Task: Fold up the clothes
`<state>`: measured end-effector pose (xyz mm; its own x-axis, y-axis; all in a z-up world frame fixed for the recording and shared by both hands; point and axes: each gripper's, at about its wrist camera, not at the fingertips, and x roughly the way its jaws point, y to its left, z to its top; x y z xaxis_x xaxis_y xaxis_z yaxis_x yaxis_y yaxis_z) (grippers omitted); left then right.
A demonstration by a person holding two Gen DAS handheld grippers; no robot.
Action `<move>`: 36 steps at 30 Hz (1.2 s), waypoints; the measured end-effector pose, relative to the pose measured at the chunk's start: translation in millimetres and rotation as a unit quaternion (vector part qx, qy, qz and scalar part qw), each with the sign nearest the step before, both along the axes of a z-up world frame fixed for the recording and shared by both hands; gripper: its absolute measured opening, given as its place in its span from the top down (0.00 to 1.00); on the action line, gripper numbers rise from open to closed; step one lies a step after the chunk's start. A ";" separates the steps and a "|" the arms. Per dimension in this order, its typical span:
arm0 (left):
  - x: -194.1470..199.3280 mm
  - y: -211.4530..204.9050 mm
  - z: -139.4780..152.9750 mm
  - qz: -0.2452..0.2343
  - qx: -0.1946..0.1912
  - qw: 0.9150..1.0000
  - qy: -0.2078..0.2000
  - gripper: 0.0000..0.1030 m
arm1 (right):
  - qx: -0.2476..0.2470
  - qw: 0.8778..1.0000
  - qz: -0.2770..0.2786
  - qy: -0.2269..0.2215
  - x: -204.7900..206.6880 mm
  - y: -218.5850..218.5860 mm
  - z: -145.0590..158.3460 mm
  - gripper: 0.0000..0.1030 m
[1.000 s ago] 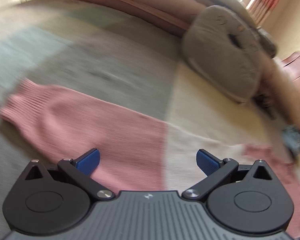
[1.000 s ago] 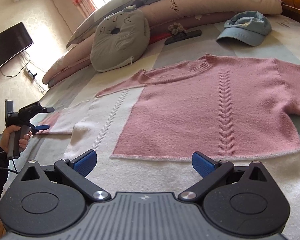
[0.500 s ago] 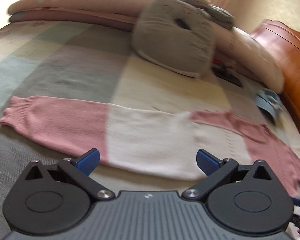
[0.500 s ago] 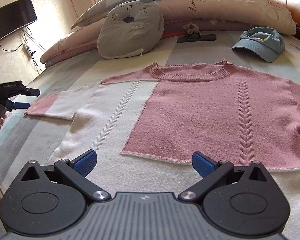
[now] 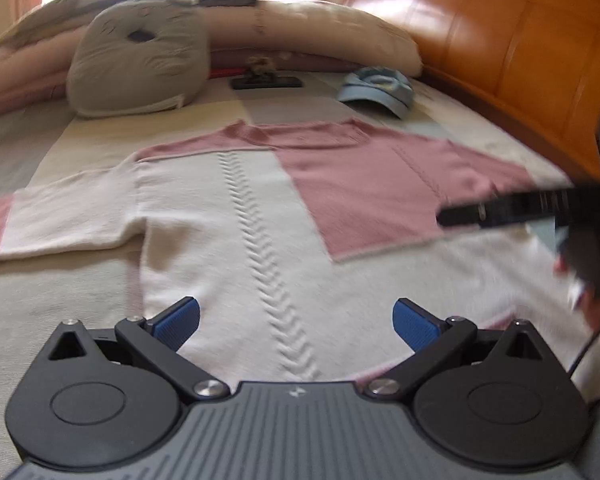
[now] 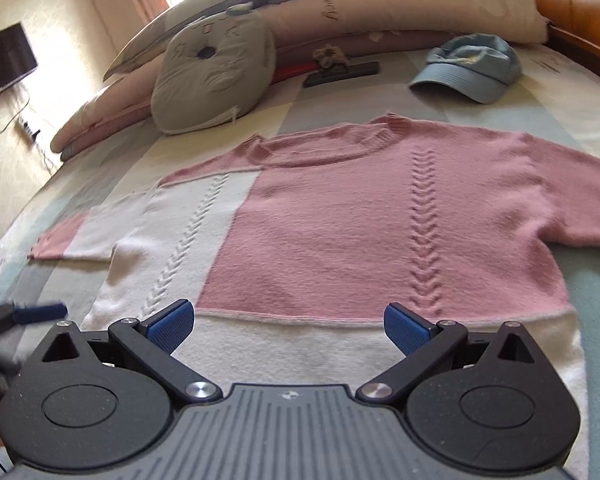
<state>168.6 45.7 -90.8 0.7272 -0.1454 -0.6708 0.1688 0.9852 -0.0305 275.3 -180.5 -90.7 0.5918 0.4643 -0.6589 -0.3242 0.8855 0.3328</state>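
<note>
A pink and white knit sweater (image 6: 340, 216) lies flat, front up, on the bed, with its sleeves spread out; it also shows in the left wrist view (image 5: 260, 216). My left gripper (image 5: 296, 318) is open and empty above the white hem on the sweater's left half. My right gripper (image 6: 286, 320) is open and empty above the hem near the middle. The right gripper also shows blurred at the right edge of the left wrist view (image 5: 512, 208). The left gripper's blue tip shows at the left edge of the right wrist view (image 6: 40, 312).
A grey cushion (image 6: 216, 76), long pillows (image 6: 420, 4), a blue cap (image 6: 472, 68) and a dark flat object (image 6: 340, 74) lie beyond the sweater. A wooden headboard (image 5: 520, 44) stands on the right. A TV (image 6: 4, 60) hangs on the left wall.
My left gripper has swung from the pink sleeve cuff round to the sweater's white hem. My right gripper has shifted a little; both stay open.
</note>
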 end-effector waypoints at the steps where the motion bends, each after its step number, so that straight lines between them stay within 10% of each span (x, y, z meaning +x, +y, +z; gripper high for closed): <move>1: -4.8 -8.0 -6.0 -0.007 0.019 1.000 -0.005 0.01 | 0.005 1.000 -0.005 0.002 0.0 -5.1 0.0 0.00; 13: -76.0 -5.7 -24.3 0.001 0.044 0.999 -0.019 0.01 | 0.032 0.999 -0.026 0.007 -3.9 -34.0 2.4 0.00; 36: -66.0 -28.9 -27.7 -0.005 0.010 1.000 -0.006 0.01 | -0.010 0.999 -0.028 0.013 -7.4 -33.1 -8.2 0.00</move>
<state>102.6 16.8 -118.5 0.7342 -0.1402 -0.6643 0.1794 0.9837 -0.0092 267.9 -213.6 -98.9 0.5995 0.4168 -0.6833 -0.2646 0.9089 0.3222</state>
